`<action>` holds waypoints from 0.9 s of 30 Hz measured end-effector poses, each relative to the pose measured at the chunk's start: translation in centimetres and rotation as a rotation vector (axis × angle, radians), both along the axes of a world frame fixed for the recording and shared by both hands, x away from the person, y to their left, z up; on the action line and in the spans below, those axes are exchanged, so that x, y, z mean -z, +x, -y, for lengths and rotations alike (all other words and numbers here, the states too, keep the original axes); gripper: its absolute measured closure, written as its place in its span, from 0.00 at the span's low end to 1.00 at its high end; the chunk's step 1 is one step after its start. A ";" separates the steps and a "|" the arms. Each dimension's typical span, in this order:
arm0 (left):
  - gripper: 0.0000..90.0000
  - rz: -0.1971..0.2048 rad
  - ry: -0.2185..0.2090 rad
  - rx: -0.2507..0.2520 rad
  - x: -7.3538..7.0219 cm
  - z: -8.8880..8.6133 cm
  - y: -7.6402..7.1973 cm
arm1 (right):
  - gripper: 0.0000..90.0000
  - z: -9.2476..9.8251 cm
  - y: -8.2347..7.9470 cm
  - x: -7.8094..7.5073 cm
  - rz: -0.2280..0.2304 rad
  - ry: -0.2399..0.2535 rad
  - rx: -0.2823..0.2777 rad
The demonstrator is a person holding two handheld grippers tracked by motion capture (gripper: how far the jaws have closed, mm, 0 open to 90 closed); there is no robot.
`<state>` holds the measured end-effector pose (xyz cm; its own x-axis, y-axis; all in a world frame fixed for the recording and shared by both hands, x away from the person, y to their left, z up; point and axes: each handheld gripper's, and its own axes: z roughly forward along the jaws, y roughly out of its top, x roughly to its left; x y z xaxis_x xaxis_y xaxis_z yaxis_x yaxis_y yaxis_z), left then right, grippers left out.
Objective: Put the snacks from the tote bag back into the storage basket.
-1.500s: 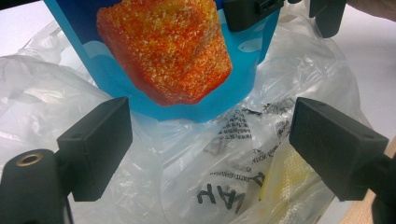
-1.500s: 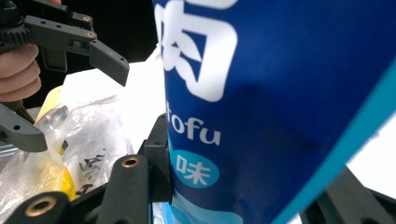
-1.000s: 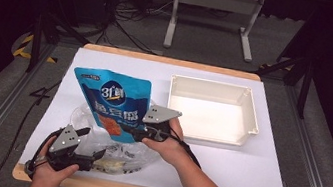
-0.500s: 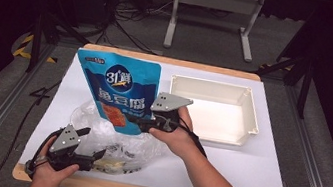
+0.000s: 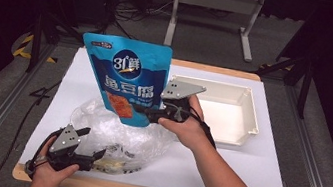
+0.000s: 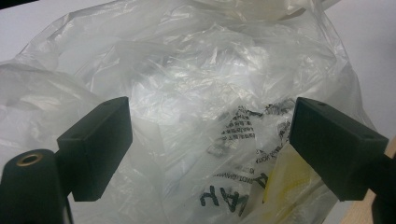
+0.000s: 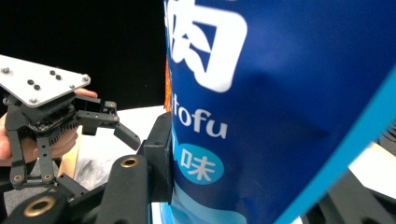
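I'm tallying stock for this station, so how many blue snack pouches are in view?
1: the blue snack pouch is held upright above the clear plastic bag by the right gripper. More may be hidden inside that crumpled bag.

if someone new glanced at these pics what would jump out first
The bright blue snack pouch stands out first, held upright above the white table by the right tool, clamped on its lower edge. Below it lies a crumpled clear plastic bag, with the left tool open at its near edge. An empty white tray sits to the right.
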<state>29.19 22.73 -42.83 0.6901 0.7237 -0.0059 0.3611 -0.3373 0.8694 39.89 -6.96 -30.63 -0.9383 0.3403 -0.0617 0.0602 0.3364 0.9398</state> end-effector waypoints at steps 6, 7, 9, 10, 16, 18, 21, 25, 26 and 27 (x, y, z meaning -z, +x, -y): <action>0.16 0.001 0.001 0.000 0.0 0.0 0.0 | 0.59 1.0 0.2 -1.2 0.024 0.020 0.013; 0.16 0.001 0.001 0.000 0.0 0.0 0.0 | 0.59 1.0 0.2 -1.2 0.024 0.020 0.013; 0.16 0.001 0.002 0.000 0.0 0.0 0.0 | 0.59 1.6 0.4 -1.7 0.038 0.012 0.020; 0.16 0.002 0.002 0.000 0.0 0.0 0.0 | 0.59 1.7 0.4 -1.8 0.041 0.011 0.023; 0.16 0.002 0.005 -0.001 0.0 0.0 0.0 | 0.59 2.9 0.8 -2.3 0.046 0.011 0.040; 0.16 0.000 0.005 0.000 0.0 0.0 0.0 | 0.59 3.4 1.0 -2.4 0.054 0.012 0.044; 0.16 0.001 0.005 -0.002 0.0 0.0 0.0 | 0.58 4.4 1.3 -2.7 0.059 0.009 0.051; 0.16 0.000 0.007 -0.002 0.0 0.0 0.0 | 0.58 6.1 2.0 -2.8 0.060 0.004 0.093; 0.16 0.000 0.007 -0.002 0.0 0.0 0.0 | 0.58 6.1 2.0 -2.8 0.060 0.004 0.093; 0.16 -0.001 0.008 -0.002 0.0 0.0 0.0 | 0.58 7.0 2.4 -2.8 0.061 0.001 0.114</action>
